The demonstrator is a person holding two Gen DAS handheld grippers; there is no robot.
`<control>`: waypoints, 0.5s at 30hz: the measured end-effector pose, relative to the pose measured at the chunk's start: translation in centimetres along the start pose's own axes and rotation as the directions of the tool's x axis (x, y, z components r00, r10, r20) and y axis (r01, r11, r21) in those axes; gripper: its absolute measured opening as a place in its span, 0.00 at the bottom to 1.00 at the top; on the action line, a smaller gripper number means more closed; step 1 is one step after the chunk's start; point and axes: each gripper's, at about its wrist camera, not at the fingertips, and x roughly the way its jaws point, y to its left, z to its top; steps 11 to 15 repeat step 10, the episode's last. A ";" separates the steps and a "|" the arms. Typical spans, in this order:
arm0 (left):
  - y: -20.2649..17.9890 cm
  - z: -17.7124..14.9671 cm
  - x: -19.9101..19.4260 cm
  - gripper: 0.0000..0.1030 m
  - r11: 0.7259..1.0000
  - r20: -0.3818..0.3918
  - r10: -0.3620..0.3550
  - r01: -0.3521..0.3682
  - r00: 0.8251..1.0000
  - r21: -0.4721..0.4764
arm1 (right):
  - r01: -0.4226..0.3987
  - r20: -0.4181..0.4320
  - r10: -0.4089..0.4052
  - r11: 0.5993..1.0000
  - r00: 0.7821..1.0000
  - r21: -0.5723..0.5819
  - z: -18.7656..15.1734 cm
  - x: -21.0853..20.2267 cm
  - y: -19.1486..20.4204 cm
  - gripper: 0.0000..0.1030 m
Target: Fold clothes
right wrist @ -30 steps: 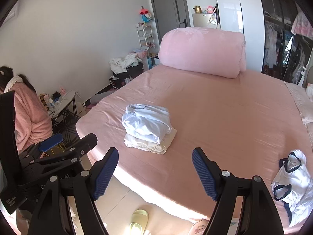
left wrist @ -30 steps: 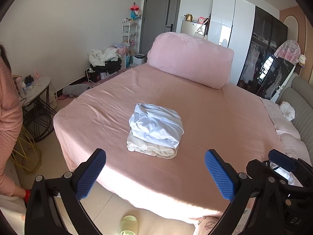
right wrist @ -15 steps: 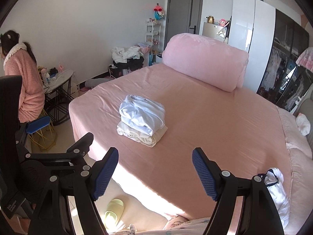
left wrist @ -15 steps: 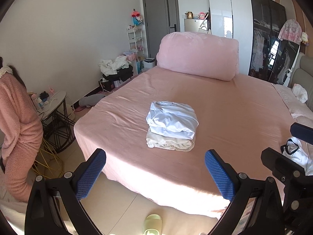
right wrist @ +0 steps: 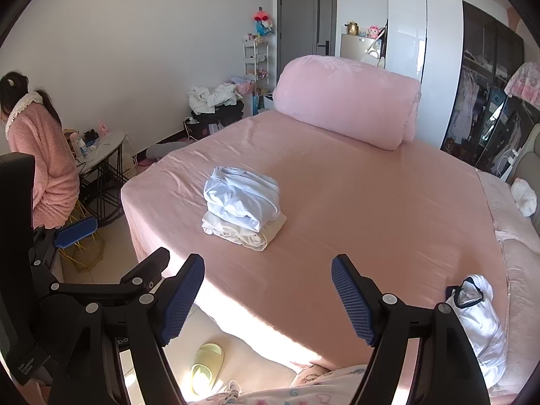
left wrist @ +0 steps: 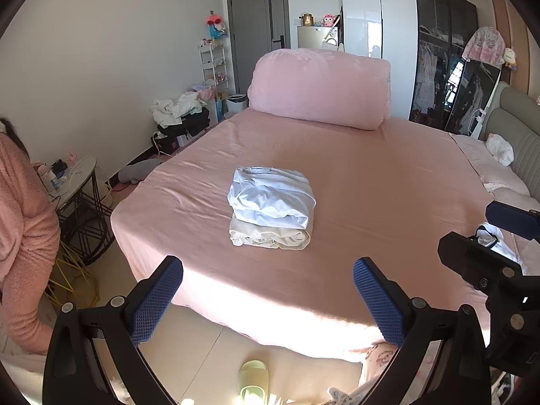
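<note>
Two folded garments (left wrist: pixel 271 214) sit stacked mid-bed on the pink sheet (left wrist: pixel 388 202), the pale blue one on top of the cream one. I hold my left gripper (left wrist: pixel 268 298) and right gripper (right wrist: pixel 268 298) side by side above the bed's near edge, both level, pointing forward, jaws spread wide and empty. An unfolded white shirt with dark trim (right wrist: pixel 476 324) lies on the bed just beside my right gripper.

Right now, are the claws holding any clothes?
No. The left gripper and right gripper are both open and empty; the folded clothes lie untouched on the bed.
</note>
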 end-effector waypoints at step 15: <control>-1.6 -0.2 -0.3 1.00 0.999 -0.003 -0.039 0.039 0.999 0.026 | 0.006 -0.034 -0.005 0.999 0.999 0.041 -0.5 0.1 -1.3 0.75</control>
